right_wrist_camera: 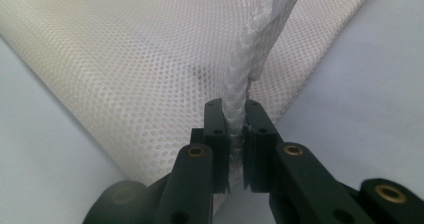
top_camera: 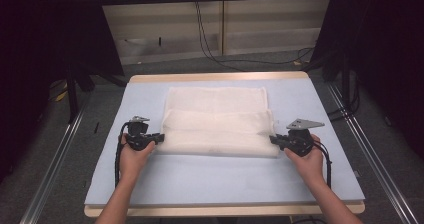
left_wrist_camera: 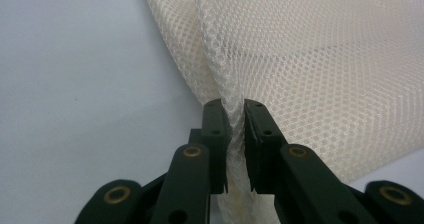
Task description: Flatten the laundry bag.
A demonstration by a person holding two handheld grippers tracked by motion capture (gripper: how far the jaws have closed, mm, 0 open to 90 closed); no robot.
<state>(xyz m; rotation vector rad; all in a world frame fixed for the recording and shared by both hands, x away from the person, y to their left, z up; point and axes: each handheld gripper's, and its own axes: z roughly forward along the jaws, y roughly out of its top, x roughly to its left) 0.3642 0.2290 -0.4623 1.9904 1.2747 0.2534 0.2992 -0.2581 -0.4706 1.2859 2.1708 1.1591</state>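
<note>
A white mesh cloth lies across the middle of the high view on a pale blue table, its near part doubled over so a folded layer sits on the flat one. The left gripper pinches the folded edge at the cloth's left end, and the right gripper pinches it at the right end. In each gripper view the jaws are pressed together on a bunched ridge of mesh. Holding both ends likely keeps the edge taut and straight, so the fold can be laid evenly.
</note>
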